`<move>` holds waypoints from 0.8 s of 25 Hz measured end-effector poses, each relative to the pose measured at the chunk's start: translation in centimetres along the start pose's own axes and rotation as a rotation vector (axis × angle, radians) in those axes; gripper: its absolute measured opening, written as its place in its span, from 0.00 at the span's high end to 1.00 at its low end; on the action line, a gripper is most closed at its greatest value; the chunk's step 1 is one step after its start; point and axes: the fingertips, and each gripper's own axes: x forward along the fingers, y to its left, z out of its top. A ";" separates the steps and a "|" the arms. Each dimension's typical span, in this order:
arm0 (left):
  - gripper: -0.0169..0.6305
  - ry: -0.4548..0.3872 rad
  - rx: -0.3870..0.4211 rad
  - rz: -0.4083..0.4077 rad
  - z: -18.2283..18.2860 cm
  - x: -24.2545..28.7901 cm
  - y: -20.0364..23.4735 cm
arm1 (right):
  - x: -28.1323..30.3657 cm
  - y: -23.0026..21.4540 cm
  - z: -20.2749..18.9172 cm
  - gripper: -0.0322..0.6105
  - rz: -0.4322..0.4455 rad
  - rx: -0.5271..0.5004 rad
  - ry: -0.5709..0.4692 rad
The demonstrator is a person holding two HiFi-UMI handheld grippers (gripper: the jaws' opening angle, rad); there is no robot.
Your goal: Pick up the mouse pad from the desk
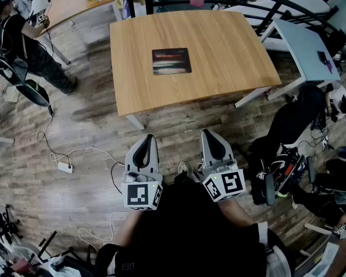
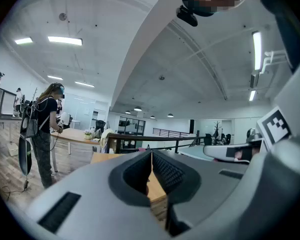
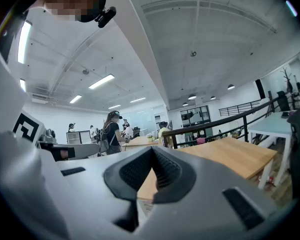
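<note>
The mouse pad (image 1: 171,61) lies flat near the middle of the wooden desk (image 1: 225,45), a dark rectangle with a streaked print, nothing on it and nothing beside it. I judge it thin, light and floppy, most likely with a rubbery underside that clings to the wood. It won't break, but it will sag and fold once lifted. Since it sits flush, there is no lip to get a jaw under. I'd go for the edge or corner facing me, peeling it up or dragging it toward the desk's near rim until part overhangs, then pinching there. A pinch at one corner should carry it, given how little it weighs.

Both tools are well short of the desk, held low over the plank floor. The left gripper (image 1: 147,138) has its jaws pressed together with nothing between them, and its own view shows only the desk edge beyond the tips. The right gripper (image 1: 209,134) is likewise closed and empty. Either would need to spread before taking the pad.

Farther out, a white table (image 1: 303,45) stands to the right of the desk, and a person (image 1: 20,36) stands at the far left.
</note>
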 end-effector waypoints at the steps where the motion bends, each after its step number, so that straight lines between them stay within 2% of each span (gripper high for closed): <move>1: 0.93 -0.002 0.001 0.001 -0.1 0.0 0.0 | 0.0 0.0 0.0 0.90 0.002 -0.002 0.000; 11: 0.94 -0.014 0.002 0.012 0.0 0.2 -1.4 | -0.7 -0.9 0.3 0.90 0.009 -0.001 -0.012; 20: 0.94 -0.013 -0.004 0.059 -1.4 2.2 -4.0 | -1.1 -4.8 -0.4 0.90 0.050 0.011 0.009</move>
